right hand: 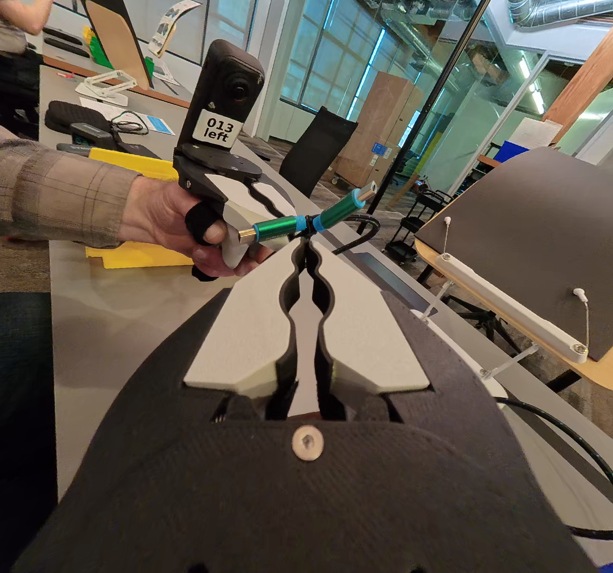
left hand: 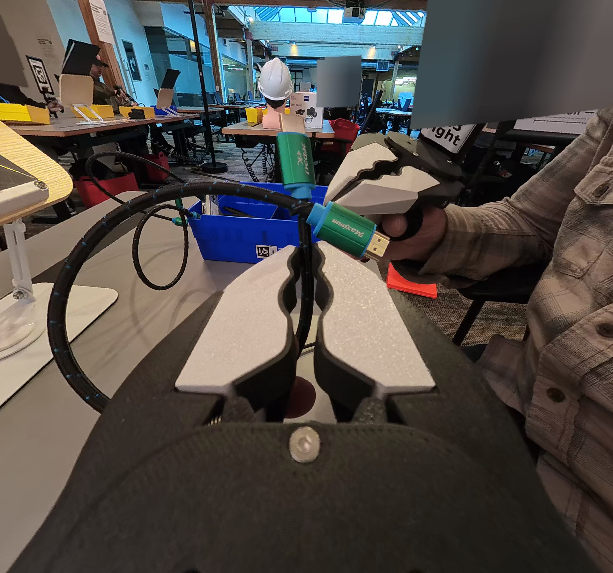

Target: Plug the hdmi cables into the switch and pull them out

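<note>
Both the left gripper (left hand: 306, 253) and right gripper (right hand: 306, 244) were clamped on the braided HDMI cable (left hand: 306, 278) just behind its green plugs (left hand: 345, 232), above the worktop (left hand: 159, 305).

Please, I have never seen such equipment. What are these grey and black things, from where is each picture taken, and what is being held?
There is no robot. A person holds a hand tool with two grey fingers in each hand. A camera on each tool looks along its fingers, so each picture shows its own tool at the bottom and the other tool farther off. In the left view, the left gripper is shut on a black braided cable with two green plugs. In the right view, the right gripper is shut, tips beside the plugs; whether it pinches the cable I cannot tell. A blue bin stands on the grey table.
</note>
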Action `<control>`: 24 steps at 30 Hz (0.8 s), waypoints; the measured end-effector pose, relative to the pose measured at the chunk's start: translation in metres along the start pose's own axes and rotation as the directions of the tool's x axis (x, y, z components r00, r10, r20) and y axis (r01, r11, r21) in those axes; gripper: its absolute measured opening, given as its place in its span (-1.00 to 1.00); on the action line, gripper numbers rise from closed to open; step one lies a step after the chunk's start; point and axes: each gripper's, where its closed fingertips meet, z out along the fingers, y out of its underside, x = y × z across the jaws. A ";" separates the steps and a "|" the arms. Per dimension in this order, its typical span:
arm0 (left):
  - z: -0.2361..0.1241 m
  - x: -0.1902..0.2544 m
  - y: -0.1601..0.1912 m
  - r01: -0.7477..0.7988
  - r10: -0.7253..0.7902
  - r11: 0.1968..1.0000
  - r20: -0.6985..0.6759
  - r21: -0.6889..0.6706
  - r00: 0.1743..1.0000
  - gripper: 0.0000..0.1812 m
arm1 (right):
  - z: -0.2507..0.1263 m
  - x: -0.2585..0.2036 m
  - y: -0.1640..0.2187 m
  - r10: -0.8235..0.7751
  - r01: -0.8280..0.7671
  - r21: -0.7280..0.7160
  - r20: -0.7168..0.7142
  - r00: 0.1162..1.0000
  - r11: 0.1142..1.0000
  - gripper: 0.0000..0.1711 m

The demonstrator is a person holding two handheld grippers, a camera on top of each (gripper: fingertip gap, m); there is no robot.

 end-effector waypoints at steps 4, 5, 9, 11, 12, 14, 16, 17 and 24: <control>0.001 0.000 0.002 -0.007 0.007 1.000 0.002 -0.011 1.000 -0.94 | -0.001 -0.002 -0.002 0.063 -0.064 0.017 0.036 0.997 0.998 -1.00; 0.001 0.000 0.003 -0.011 0.011 1.000 0.003 -0.017 1.000 -0.94 | -0.001 -0.001 -0.003 0.087 -0.088 0.022 0.046 0.995 0.996 -1.00; 0.002 0.001 0.006 -0.029 0.030 0.999 0.004 -0.042 1.000 -0.93 | -0.002 0.000 -0.004 0.149 -0.152 0.038 0.067 0.987 0.988 -1.00; 0.003 0.002 0.007 -0.029 0.028 0.999 -0.002 -0.045 1.000 -0.93 | -0.002 0.002 -0.004 0.168 -0.171 0.043 0.067 0.983 0.984 -1.00; 0.003 0.002 0.008 -0.031 0.031 0.998 -0.004 -0.050 1.000 -0.93 | -0.002 0.003 -0.003 0.180 -0.183 0.044 0.068 0.981 0.982 -1.00; 0.003 0.002 0.008 -0.032 0.032 0.998 -0.001 -0.050 0.999 -0.93 | -0.003 0.004 -0.003 0.179 -0.183 0.049 0.074 0.981 0.982 -1.00; 0.003 0.002 0.006 -0.023 0.023 0.999 -0.002 -0.040 1.000 -0.93 | -0.005 0.005 -0.002 0.134 -0.136 0.040 0.065 0.989 0.990 -1.00; 0.002 0.001 0.005 -0.018 0.018 0.999 0.000 -0.033 1.000 -0.94 | -0.006 0.005 -0.001 0.099 -0.101 0.035 0.055 0.994 0.994 -1.00; 0.002 0.000 0.006 -0.017 0.017 0.999 0.003 -0.036 1.000 -0.93 | -0.004 -0.002 0.002 -0.032 0.032 0.001 0.048 0.998 0.999 -0.90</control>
